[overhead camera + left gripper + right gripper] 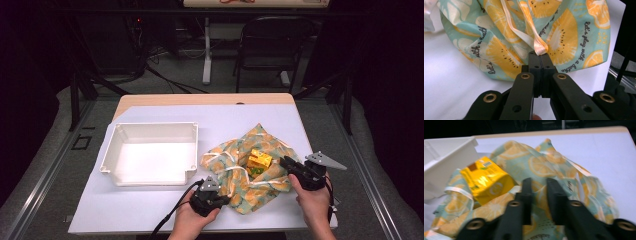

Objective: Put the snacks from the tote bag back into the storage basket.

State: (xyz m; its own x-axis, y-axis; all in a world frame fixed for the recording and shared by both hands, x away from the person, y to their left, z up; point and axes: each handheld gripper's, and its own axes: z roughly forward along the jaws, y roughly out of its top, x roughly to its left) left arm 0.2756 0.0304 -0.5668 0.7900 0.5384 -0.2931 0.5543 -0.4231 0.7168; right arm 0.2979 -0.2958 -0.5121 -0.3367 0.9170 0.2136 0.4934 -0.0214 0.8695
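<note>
A teal cloth bag [265, 137] printed with orange slices lies crumpled on the white table, right of centre. A yellow carton [259, 162] rests on top of it. My left gripper [224, 198] is at the bag's near left edge. Its jaws [540, 53] are shut on the end of a pale ribbon drawstring [539, 47]. My right gripper [286, 161] reaches in from the bag's right side. In the blurred right gripper view its jaws [539, 181] stand almost together on a fold of the cloth [544, 162], just right of the carton [486, 180].
A white rectangular tray [150, 126] sits to the left of the bag, its wall [449, 152] close to the carton. The table cover [140, 207] runs to the near edge. A dark chair [272, 45] and stand legs are beyond the table's far side.
</note>
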